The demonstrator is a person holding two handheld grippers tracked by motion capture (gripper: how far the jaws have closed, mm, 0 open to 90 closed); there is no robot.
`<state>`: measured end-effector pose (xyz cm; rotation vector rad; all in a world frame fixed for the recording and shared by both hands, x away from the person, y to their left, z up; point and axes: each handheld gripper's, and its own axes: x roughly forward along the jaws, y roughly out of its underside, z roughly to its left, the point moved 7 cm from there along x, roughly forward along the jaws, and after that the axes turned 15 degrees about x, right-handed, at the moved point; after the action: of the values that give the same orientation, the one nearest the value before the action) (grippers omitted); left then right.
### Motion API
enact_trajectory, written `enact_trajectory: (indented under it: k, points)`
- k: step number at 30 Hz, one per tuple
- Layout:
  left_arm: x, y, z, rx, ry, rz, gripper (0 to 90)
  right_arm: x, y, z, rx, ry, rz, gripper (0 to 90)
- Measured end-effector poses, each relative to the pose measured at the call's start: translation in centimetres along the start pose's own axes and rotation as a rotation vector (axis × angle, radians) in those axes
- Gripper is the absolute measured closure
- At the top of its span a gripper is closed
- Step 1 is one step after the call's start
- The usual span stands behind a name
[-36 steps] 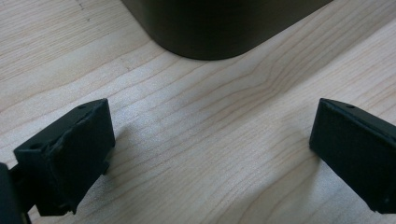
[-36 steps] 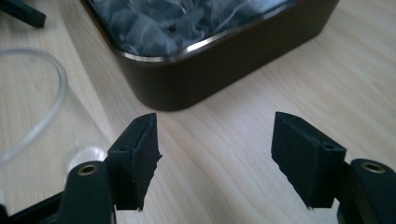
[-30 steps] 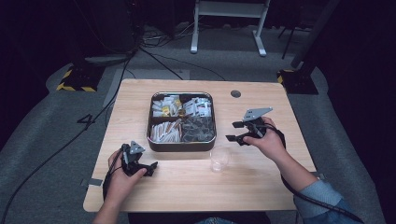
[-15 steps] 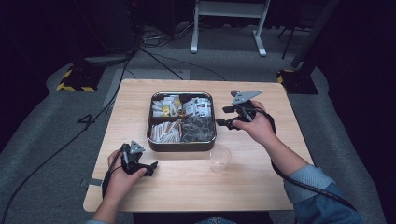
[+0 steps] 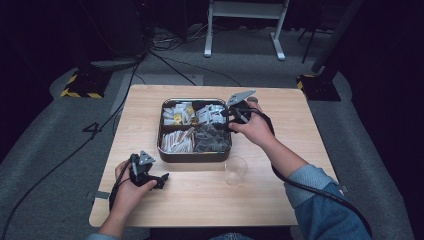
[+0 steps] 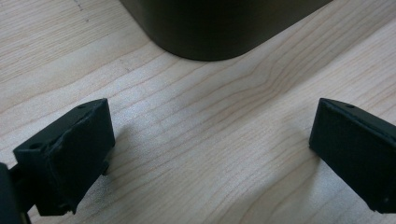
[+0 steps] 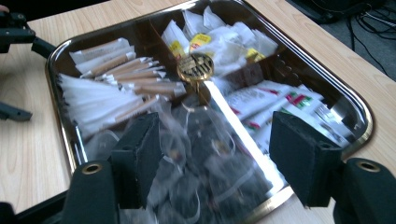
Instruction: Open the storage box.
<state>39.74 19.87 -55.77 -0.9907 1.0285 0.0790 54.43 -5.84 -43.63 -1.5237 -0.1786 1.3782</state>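
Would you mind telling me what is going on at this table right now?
A person holds a gripper in each hand. The right gripper, jaws open and empty, reaches over the metal tray of sachets, above its clear tea bags. The left gripper, also open, rests on the table before the tray. A clear plastic cup stands empty beside the tray.

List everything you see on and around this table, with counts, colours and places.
table: one, light wood, centre.
tray: one, dark metal, four compartments, mid-table.
paper sachets: many, white and tan, tray's near-left compartment.
clear pouches: several, dark contents, tray's near-right compartment.
packets: several, white with yellow or red, tray's far compartments.
cup: one, clear plastic, in front of tray.
left gripper: black, open, empty, resting near table's front left.
right gripper: black, open, empty, over tray's right side.
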Motion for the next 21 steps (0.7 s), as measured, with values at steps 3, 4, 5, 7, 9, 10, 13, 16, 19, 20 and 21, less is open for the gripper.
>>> enact_trajectory:
  k: [3,4,5,7,9,10,13,16,19,20,21]
  points:
    - [0.0,0.0,0.0,-0.001,0.002,0.002,0.4,1.0,-0.6,0.5,0.008,-0.007,0.002,34.2]
    - [0.0,0.0,0.0,-0.001,0.003,0.002,0.4,1.4,-0.8,0.6,0.006,-0.004,0.006,34.1]
    - [0.0,0.0,0.0,0.002,0.001,0.005,0.3,2.0,-1.0,0.7,0.005,-0.001,0.012,34.0]
    - [0.0,0.0,0.0,0.003,0.002,0.004,0.3,2.7,-1.2,0.8,0.014,-0.002,0.016,33.8]
    - [0.0,0.0,0.1,0.006,0.004,0.006,0.3,2.9,-1.2,0.8,0.013,0.002,0.018,33.7]
    - [0.0,0.0,0.0,0.005,0.005,0.006,0.3,3.3,-1.4,0.7,0.016,0.007,0.017,33.2]
    - [0.1,-0.1,0.0,0.0,0.002,0.002,0.3,4.4,-1.6,0.5,0.038,0.009,0.017,33.0]
    - [0.1,-0.1,0.0,0.0,0.002,0.002,0.3,5.7,-2.0,0.5,0.049,0.022,0.016,34.4]
    - [0.0,-0.1,0.0,0.003,0.001,0.003,0.3,6.6,-2.0,0.8,0.068,0.003,0.022,35.4]
    - [0.0,-0.1,0.0,0.003,0.001,0.003,0.3,6.6,-2.0,0.8,0.068,0.003,0.022,35.4]
    - [0.0,-0.1,0.0,0.003,0.001,0.003,0.3,6.9,-2.0,0.8,0.084,-0.009,0.021,35.6]
